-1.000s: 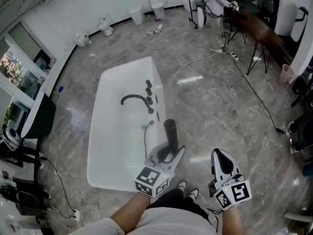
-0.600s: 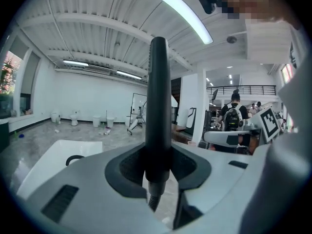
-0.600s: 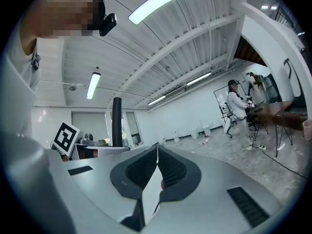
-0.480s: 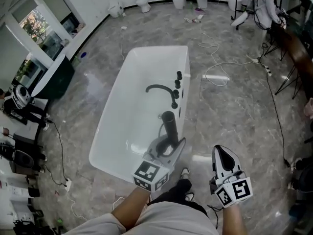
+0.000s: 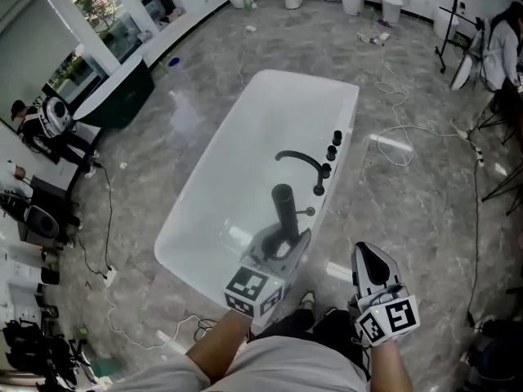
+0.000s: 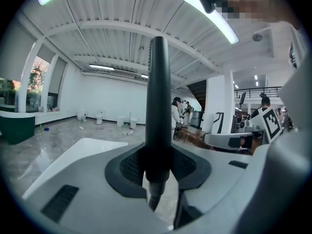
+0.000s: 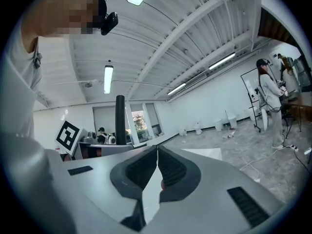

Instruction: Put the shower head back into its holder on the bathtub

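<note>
Jaws of left gripper [image 5: 282, 250] still clamp shower head [image 5: 284, 209]; bathtub [image 5: 249, 109] appears rotated.

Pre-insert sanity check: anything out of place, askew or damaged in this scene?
Only the shower head: it is off the bathtub, standing upright, clamped in the left gripper. Nothing looks spilled or broken.

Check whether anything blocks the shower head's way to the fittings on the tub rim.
Nothing visible does. The left hand-held gripper holds the shower head upright over the bathtub. The rim fittings lie just beyond it, uncovered. Which one is the holder I cannot tell.
</note>
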`<state>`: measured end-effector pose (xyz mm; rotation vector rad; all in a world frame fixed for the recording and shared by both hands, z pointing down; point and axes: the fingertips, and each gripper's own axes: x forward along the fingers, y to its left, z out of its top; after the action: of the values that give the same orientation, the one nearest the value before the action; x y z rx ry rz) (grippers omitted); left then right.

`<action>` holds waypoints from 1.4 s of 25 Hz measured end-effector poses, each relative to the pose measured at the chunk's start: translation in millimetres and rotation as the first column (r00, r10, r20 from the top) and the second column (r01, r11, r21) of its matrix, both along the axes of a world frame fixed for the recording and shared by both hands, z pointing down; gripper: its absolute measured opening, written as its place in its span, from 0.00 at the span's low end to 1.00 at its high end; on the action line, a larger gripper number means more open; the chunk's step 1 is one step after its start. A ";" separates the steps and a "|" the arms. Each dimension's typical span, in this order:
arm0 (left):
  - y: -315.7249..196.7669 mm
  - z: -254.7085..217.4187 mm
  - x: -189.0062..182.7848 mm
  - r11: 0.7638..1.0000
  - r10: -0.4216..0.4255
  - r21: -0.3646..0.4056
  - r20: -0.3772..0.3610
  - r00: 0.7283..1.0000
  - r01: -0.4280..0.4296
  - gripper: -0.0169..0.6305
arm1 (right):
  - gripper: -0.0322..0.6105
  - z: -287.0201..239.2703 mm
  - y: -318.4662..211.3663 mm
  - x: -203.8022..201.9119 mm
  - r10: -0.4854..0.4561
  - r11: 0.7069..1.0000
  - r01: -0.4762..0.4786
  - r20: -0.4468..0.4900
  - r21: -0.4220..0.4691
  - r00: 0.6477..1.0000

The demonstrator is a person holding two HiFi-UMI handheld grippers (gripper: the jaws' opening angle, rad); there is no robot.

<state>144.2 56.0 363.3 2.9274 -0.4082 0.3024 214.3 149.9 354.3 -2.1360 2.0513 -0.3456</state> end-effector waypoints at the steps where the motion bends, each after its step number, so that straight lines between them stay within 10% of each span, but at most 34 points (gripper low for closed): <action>1: -5.4 -0.2 0.5 1.000 -0.018 0.007 0.003 1.000 0.018 0.21 | 0.07 0.4 -7.2 1.5 -0.021 1.000 0.021 0.002 -0.002 1.000; 10: -41.4 -2.0 19.2 0.971 -0.239 0.032 -0.008 0.971 0.239 0.21 | 0.07 0.2 -71.0 21.3 -0.281 0.960 0.281 -0.032 -0.003 0.959; 26: -79.6 -40.2 -41.6 0.814 -0.574 0.073 -0.045 0.817 0.576 0.21 | 0.07 0.5 -128.2 -39.1 -0.614 0.789 0.614 -0.089 -0.023 0.784; 35: -109.6 -46.2 -60.4 0.820 -0.564 0.056 -0.087 0.821 0.570 0.21 | 0.07 43.0 -145.4 -87.8 -0.652 0.758 0.648 -0.087 -0.076 0.753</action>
<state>83.8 -53.6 317.1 2.7033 -1.2696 0.0993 126.5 4.5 397.2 -1.3915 2.8324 -0.3543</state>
